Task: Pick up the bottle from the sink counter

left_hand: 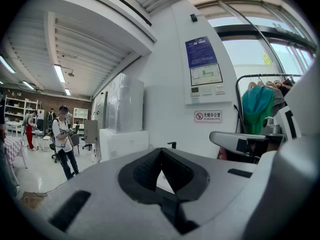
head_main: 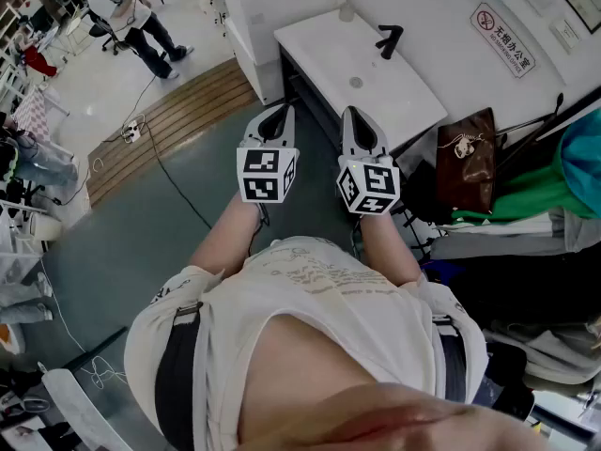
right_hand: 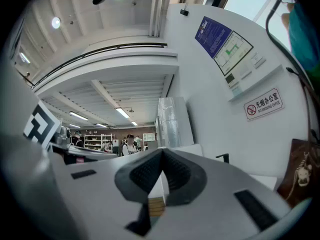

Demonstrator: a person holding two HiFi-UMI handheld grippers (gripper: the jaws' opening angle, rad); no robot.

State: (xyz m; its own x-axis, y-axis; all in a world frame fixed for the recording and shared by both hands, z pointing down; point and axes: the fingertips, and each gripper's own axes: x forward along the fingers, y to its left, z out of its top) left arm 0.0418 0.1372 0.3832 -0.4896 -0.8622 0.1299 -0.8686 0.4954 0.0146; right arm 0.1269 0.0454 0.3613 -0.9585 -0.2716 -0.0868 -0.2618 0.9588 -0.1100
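Sink counter (head_main: 329, 50) ahead; left tongs (head_main: 275, 113), right tongs (head_main: 360, 116) closed.

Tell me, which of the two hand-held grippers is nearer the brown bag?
The right gripper. The bag is on its side in the head view, and the left gripper is farther from it.

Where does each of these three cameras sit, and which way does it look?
Head view: on the person's head, looking steeply down at chest, forearms, left gripper, right gripper and sink counter.
Left gripper view: on the left gripper, looking level along its shut jaws toward the white wall; right gripper at right.
Right gripper view: on the right gripper, likewise; left gripper's marker cube at left.
Shared: all three show the faucet and no-smoking sign.
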